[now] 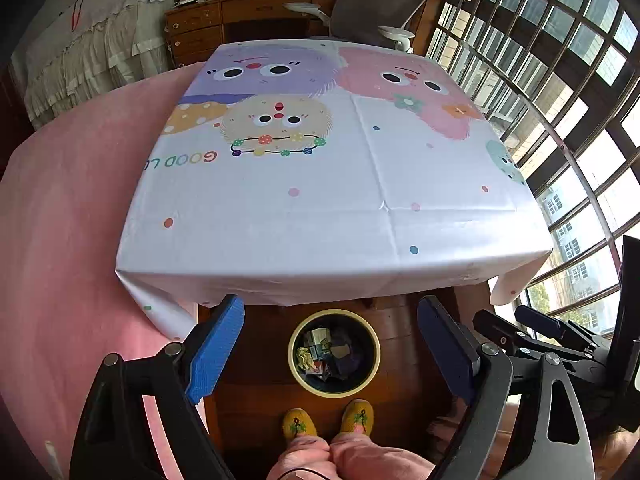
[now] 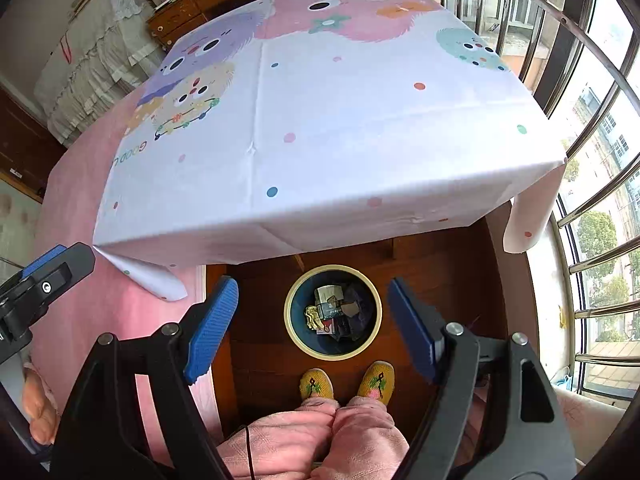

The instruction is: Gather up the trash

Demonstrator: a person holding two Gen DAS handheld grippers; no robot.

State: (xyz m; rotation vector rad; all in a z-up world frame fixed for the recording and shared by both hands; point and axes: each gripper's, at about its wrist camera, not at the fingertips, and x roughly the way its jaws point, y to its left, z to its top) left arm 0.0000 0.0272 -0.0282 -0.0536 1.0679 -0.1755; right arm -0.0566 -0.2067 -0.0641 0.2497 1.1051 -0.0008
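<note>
Trash (image 1: 327, 354) lies piled inside the round bin (image 1: 297, 368) on the wooden floor, just in front of the person's yellow slippers (image 2: 348, 382) and below the worktop's (image 1: 320, 200) near edge. Both the left gripper (image 1: 332, 354) and right gripper (image 2: 314, 326) hang spread wide above the bin, grasping nothing.

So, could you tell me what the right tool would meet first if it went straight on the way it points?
Probably the trash bin on the floor: it sits between the open right tool's fingers, nothing visibly in between, though depth is unclear.
</note>
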